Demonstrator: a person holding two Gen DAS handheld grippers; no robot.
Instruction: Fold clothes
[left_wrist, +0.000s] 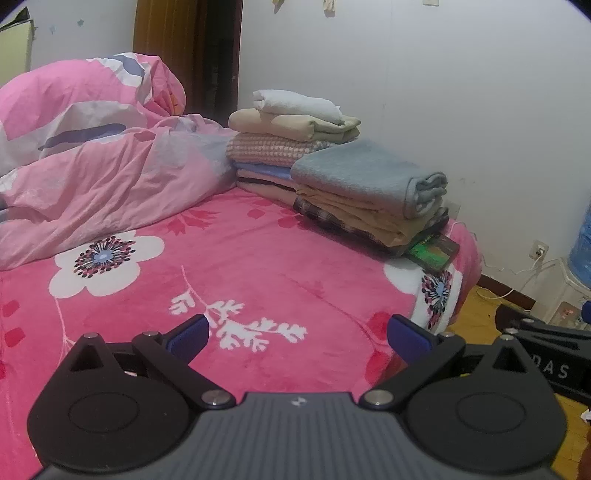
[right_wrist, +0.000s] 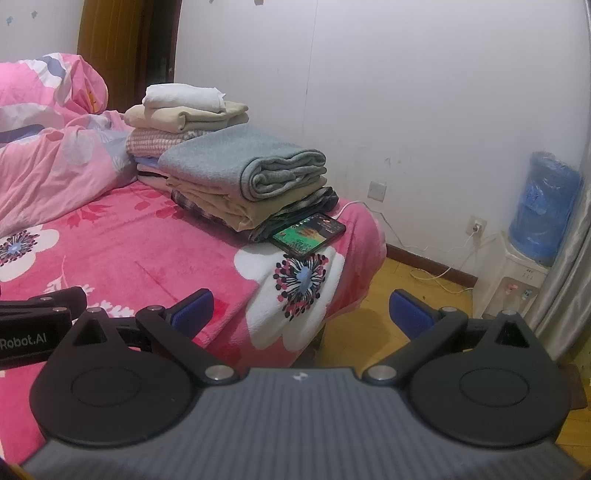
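A bed covered by a pink floral blanket (left_wrist: 258, 258) fills most of both views, with a crumpled pink duvet (left_wrist: 92, 166) heaped on its far left side. Along the wall side of the bed stand two stacks of folded clothes: the far stack (left_wrist: 295, 129) has a white piece on top of beige, pink-checked and blue layers, and the near stack (right_wrist: 251, 184) carries a grey-blue folded garment (left_wrist: 369, 177) over tan and plaid pieces. The two stacks touch each other. A blue water bottle on a white dispenser (right_wrist: 543, 214) stands on the wooden floor by the wall, well apart from the bed. A phone (right_wrist: 310, 234) with a lit screen lies on the blanket just beside the near stack, partly tucked under its plaid bottom layer, with a white cable running off toward a wall socket. The left gripper (left_wrist: 297, 338) hovers low over the blanket, jaws spread wide with nothing between them. The right gripper (right_wrist: 301, 312) hangs past the bed's corner, likewise wide apart and empty, just beside the left one
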